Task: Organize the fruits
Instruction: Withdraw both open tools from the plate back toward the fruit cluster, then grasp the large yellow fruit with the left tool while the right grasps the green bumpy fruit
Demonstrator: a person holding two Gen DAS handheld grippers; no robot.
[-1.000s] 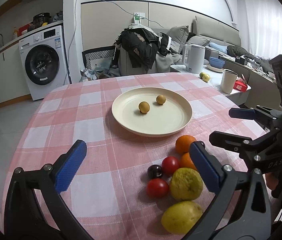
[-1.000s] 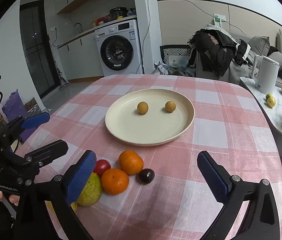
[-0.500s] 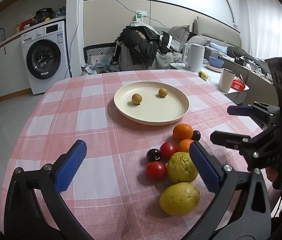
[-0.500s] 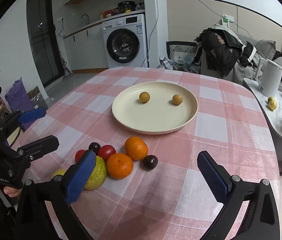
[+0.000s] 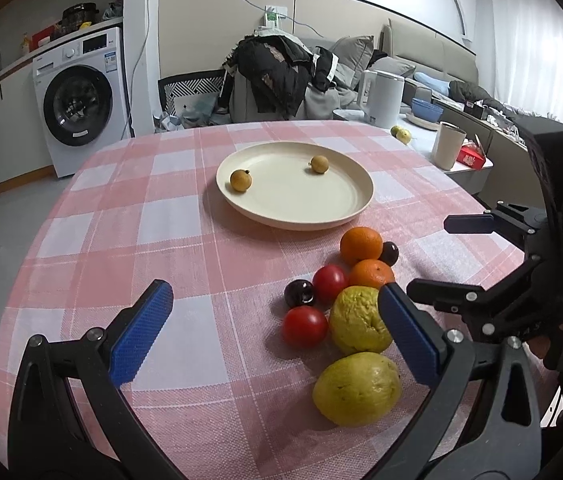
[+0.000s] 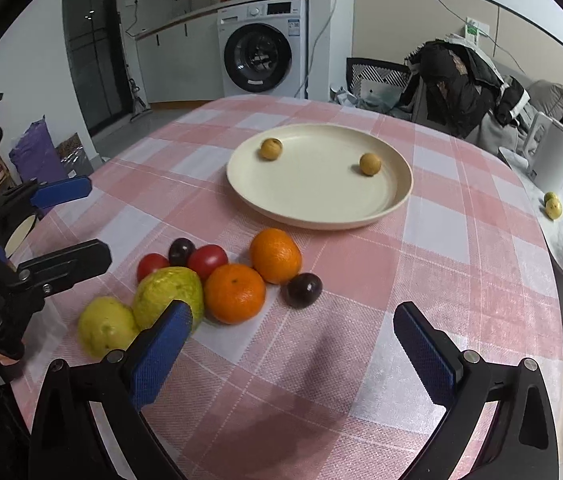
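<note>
Both the left hand-held gripper and right hand-held gripper hover wide apart, holding nothing. The cluster of oranges, tomatoes and yellow-green guavas lies on the pink checked counter just ahead, between them.

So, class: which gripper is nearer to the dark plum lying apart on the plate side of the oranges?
Right. The right gripper hangs open just short of that plum; the left gripper, also open, sits beyond the guavas and tomatoes from it.
</note>
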